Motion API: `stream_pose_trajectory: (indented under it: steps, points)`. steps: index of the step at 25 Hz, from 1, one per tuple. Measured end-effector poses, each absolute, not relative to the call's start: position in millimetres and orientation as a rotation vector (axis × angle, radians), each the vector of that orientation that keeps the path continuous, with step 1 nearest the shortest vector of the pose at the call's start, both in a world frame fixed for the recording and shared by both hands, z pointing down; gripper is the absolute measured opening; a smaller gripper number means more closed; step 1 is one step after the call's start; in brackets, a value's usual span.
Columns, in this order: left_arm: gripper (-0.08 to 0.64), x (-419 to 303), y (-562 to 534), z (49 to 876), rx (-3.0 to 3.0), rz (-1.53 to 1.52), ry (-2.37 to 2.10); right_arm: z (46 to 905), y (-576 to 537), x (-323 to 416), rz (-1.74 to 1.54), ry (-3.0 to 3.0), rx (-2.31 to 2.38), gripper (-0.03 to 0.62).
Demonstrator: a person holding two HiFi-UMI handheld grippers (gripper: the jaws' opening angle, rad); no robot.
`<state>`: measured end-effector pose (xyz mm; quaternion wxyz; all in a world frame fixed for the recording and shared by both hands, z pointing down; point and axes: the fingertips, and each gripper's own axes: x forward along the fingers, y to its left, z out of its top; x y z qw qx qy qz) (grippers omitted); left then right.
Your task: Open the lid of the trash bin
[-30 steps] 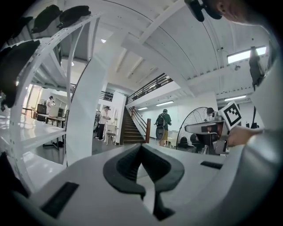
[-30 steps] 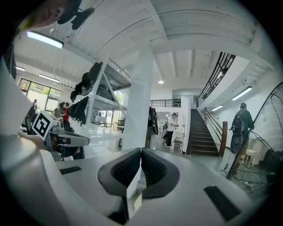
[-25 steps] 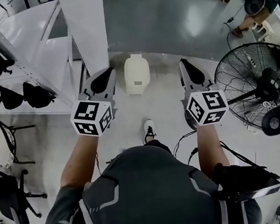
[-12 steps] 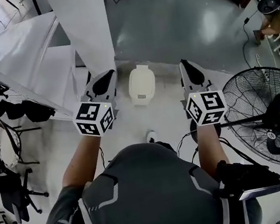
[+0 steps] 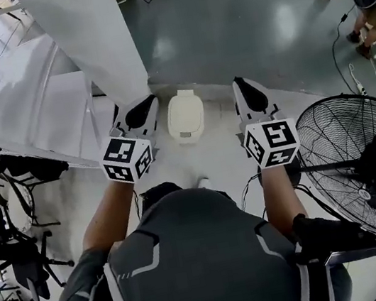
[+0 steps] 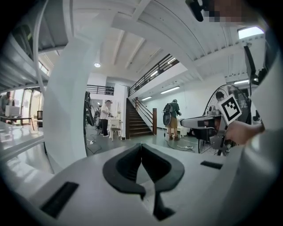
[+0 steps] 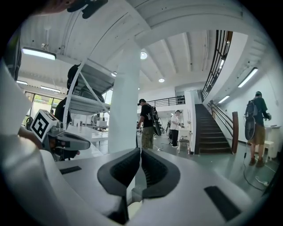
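Cream trash bin (image 5: 185, 116), closed, upright

Head view – high, steeply down onto floor (image 5: 223, 24). Gripper views – near level, tight behind own jaws; share staircase (image 6: 140, 123), white pillar (image 7: 126, 101) (pillar in head view too).

Bare floor (image 5: 219, 141) lies open ahead of me up to the trash bin (image 5: 185, 115). A white pillar (image 5: 93, 40) stands just beyond my left gripper (image 5: 139, 110); a standing fan (image 5: 363, 165) hems in my near right.
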<state>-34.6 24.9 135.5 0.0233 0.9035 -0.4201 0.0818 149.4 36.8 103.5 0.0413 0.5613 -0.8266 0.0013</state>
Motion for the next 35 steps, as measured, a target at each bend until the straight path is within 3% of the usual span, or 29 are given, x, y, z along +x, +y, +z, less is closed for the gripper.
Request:
stream_pose_trajectory:
  steps: [18, 23, 25, 27, 30, 35]
  points:
    - [0.011, -77, -80, 171, 2.873, 0.324, -1.089, 149, -52, 119, 0.194, -2.367, 1.831, 0.032]
    - [0.011, -80, -126, 234, 2.758, 0.456, -1.021, 197, -98, 113, 0.302, -2.300, 1.782, 0.037]
    - [0.011, -76, -137, 268, 2.681, 0.517, -0.982, 225, -109, 115, 0.377, -2.275, 1.766, 0.099]
    - [0.016, -72, -143, 299, 2.615, 0.556, -0.947, 253, -116, 117, 0.456, -2.252, 1.749, 0.115]
    - [0.129, -69, -148, 342, 2.529, 0.590, -0.904, 293, -125, 115, 0.529, -2.205, 1.704, 0.115]
    - [0.133, -71, -155, 407, 2.412, 0.667, -0.923, 346, -136, 117, 0.585, -2.160, 1.668, 0.117]
